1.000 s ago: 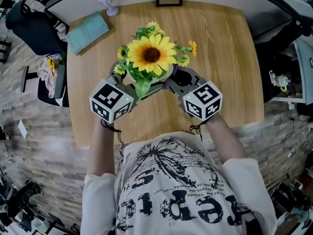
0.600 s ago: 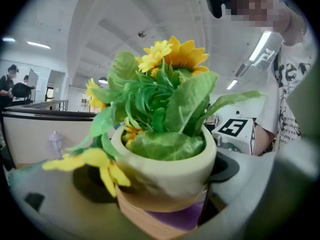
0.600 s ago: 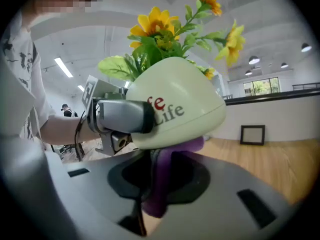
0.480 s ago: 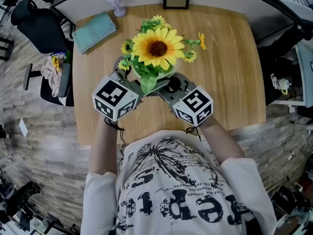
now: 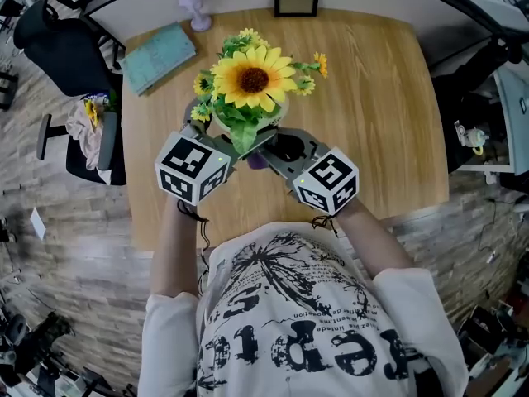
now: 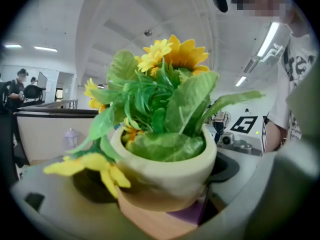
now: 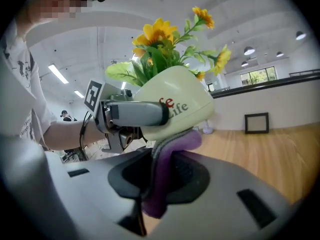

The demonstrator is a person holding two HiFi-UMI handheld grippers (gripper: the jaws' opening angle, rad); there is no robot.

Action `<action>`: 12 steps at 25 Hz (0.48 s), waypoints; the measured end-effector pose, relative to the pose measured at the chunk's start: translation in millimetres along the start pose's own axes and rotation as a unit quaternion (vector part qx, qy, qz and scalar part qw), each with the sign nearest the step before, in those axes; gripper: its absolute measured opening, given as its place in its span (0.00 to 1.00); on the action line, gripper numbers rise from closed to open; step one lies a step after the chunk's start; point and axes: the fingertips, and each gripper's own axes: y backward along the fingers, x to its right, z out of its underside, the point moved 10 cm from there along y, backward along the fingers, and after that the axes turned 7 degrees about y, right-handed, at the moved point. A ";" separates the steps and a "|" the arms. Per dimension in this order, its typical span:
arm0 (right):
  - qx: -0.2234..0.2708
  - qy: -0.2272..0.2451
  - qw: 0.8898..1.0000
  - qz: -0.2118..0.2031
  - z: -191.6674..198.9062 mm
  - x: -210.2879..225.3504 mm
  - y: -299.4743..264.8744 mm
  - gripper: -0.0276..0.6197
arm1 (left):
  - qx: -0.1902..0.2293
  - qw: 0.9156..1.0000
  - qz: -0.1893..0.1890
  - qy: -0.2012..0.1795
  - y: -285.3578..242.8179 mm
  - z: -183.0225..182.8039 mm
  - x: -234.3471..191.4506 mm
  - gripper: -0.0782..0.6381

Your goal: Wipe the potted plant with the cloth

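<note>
The left gripper (image 5: 219, 143) is clamped wide around the cream pot of the potted plant (image 5: 252, 81). One of its fingers (image 7: 137, 113) lies flat across the pot's printed side, and the sunflower and green leaves rise just past its jaws. The pot sits tilted in that grip, with its base turned toward the right gripper (image 5: 271, 150). The right gripper's jaws are closed on a folded purple cloth (image 7: 165, 174). The cloth stands up out of the jaws, and its upper end presses against the pot's lower edge, directly ahead of them. Both grippers meet close together under the plant, above the wooden table (image 5: 372, 98). Well beyond their tips, a teal folded cloth (image 5: 157, 55) and a small dark picture frame (image 5: 296, 2) lie near the table's far edge.
</note>
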 end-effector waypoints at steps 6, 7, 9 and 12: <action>-0.009 -0.004 1.000 0.008 4.3 2.8 -9.6 0.15 | -0.013 1.000 -0.006 0.011 7.9 12.8 -20.0 0.84; -0.009 -0.005 1.000 0.010 5.4 3.9 -8.0 0.15 | -0.015 1.000 -0.008 0.012 8.2 14.7 -19.7 0.84; -0.011 -0.006 1.000 0.016 7.7 5.6 -3.9 0.15 | -0.019 1.000 -0.012 0.013 9.0 18.4 -17.3 0.84; -0.013 -0.005 1.000 0.026 7.9 11.6 -1.6 0.15 | -0.026 0.999 -0.020 0.012 8.6 21.2 -18.2 0.84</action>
